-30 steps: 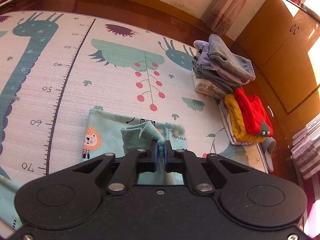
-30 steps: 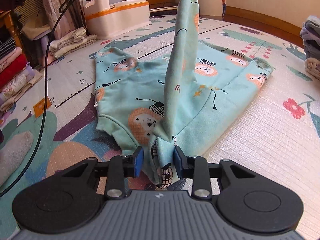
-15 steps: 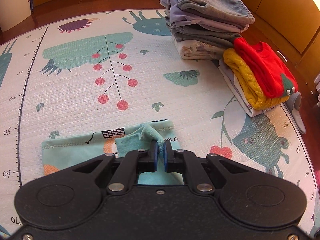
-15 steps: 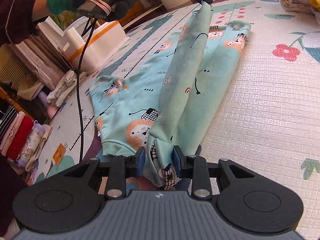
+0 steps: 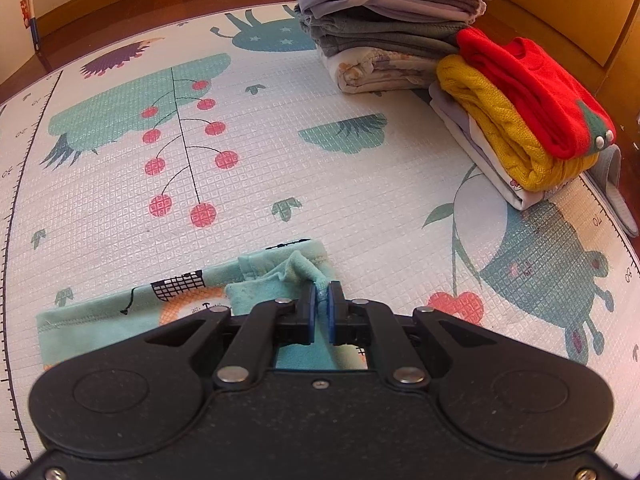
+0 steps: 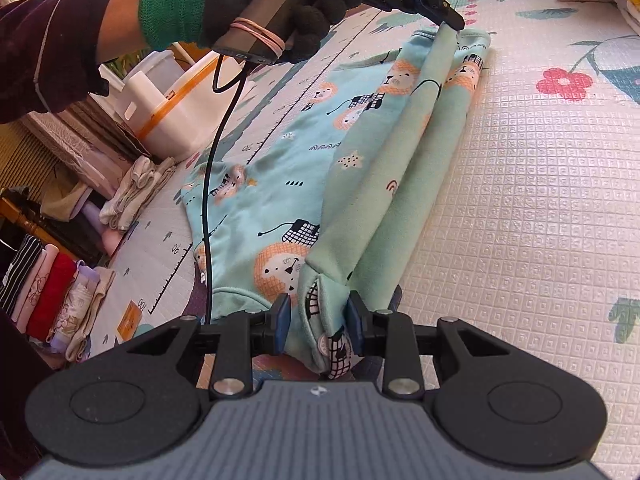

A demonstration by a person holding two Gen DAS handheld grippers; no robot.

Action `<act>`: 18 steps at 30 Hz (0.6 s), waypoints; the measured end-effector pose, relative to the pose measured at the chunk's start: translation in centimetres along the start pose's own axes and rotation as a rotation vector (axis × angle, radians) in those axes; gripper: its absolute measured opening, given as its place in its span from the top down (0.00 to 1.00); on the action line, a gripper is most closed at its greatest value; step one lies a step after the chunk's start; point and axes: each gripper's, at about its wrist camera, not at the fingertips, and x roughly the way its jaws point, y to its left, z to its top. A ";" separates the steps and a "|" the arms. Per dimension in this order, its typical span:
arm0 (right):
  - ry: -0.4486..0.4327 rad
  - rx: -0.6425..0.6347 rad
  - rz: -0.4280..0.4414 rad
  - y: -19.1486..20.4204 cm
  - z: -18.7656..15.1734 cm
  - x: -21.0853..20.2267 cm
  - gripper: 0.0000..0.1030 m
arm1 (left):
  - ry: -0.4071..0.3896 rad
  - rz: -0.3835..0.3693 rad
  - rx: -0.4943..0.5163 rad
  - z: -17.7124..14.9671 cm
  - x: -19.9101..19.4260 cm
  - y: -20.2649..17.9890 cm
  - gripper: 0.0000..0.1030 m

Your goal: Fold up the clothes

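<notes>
My left gripper (image 5: 319, 307) pinches one end of the mint lion-print garment (image 6: 320, 168); my right gripper (image 6: 316, 322) clamps the other end — a long edge held taut over the play mat (image 6: 540, 200). I judge a lengthwise fold is underway; next, lay that edge down evenly. The white bin (image 6: 176, 108) — contents hidden, probably lidded.

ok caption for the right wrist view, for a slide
Both grippers pinch opposite ends of a lion-print garment, folding it over on the play mat.
</notes>
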 end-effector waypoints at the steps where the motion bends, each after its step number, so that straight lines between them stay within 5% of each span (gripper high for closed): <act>1: 0.001 0.003 0.002 0.0 0.0 0.0 0.69 | 0.002 0.005 0.006 0.0 0.3 -0.1 0.97; 6: 0.005 0.019 0.010 -0.3 0.2 0.0 0.69 | 0.010 0.027 0.034 0.0 1.7 -0.8 0.94; 9: 0.004 0.044 0.004 -0.4 0.4 -0.3 0.70 | -0.034 -0.046 0.009 0.8 0.4 1.0 0.71; 13: -0.032 -0.005 -0.052 0.2 0.1 -1.7 0.68 | -0.060 -0.088 -0.035 1.5 -1.2 4.4 0.69; 18: -0.119 -0.168 -0.143 2.1 0.2 -3.4 0.67 | 0.007 -0.174 -0.149 -0.6 -1.5 8.9 0.68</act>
